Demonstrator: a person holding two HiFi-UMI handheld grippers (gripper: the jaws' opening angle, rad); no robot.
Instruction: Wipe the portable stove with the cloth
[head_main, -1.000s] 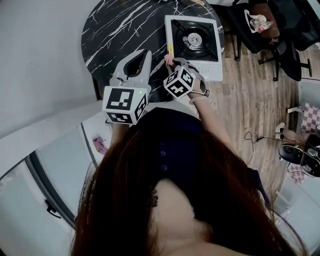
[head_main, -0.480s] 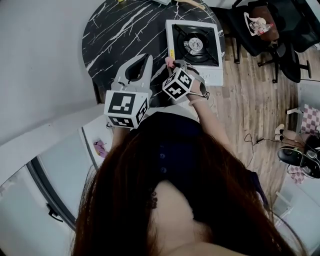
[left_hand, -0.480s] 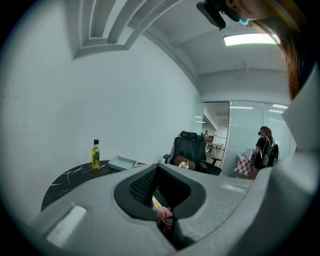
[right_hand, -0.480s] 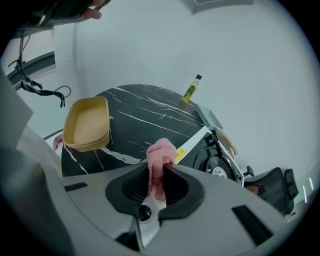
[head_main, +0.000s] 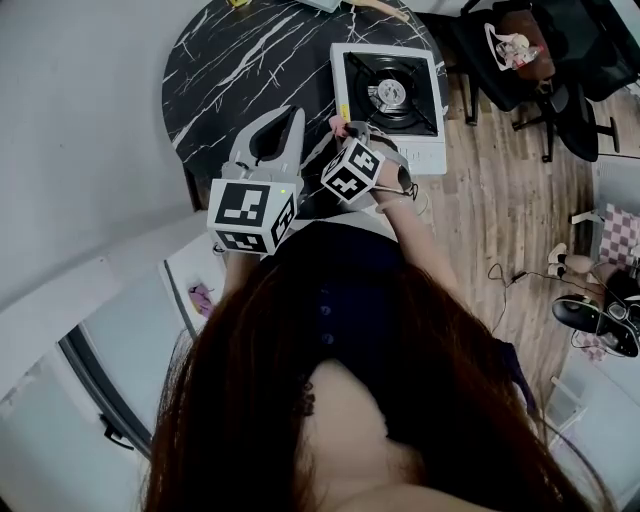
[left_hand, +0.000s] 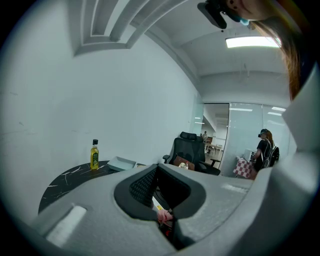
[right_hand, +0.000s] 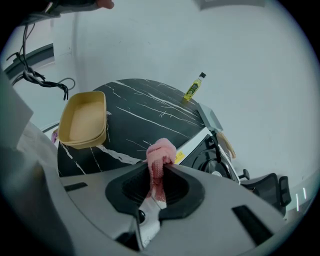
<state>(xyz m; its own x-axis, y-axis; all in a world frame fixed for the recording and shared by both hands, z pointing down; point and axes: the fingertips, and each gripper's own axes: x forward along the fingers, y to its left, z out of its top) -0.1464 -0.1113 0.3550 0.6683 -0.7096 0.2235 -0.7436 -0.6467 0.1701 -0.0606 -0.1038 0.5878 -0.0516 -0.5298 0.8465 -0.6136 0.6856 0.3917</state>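
Hovering at the near left corner of the portable stove (head_main: 390, 90), the right gripper (head_main: 343, 130) has its jaws closed on a bunched pink cloth (right_hand: 160, 152). The left gripper (head_main: 288, 113) hangs beside it above the bench (head_main: 225, 60), jaws together on nothing. Likely faults: the cloth may snag on the burner's pan supports and pull free, or a hard stroke may slide the stove, which stands near the bench edge. Compared with a second earlier, both grippers have barely shifted.
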